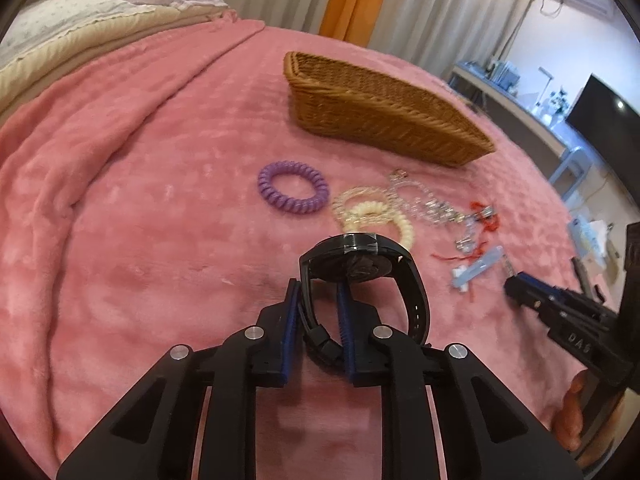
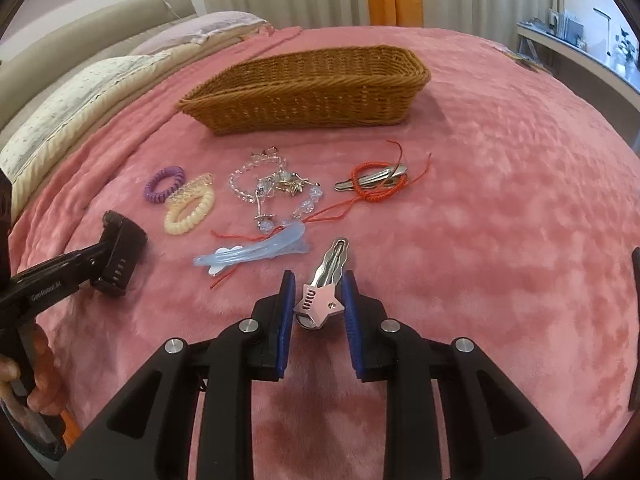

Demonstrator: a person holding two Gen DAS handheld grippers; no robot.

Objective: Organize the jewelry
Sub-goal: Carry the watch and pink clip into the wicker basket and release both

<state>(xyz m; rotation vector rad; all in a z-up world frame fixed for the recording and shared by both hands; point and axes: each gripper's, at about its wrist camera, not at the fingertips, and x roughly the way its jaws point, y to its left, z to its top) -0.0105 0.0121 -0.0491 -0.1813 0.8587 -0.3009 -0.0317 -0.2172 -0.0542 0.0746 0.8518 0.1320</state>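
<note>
Two grips: left hand-held gripper point(image 1: 318, 288) clamps black watch point(image 1: 360, 268); right hand-held gripper point(image 2: 318, 286) pinches star hair clip point(image 2: 320, 300).

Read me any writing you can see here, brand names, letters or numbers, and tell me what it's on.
"GenRobot.AI": on the left gripper, right wrist view.
"DAS": on the right gripper, left wrist view.
"miu": seemingly on the star hair clip, partly legible.
Watch face: nothing readable.
</note>
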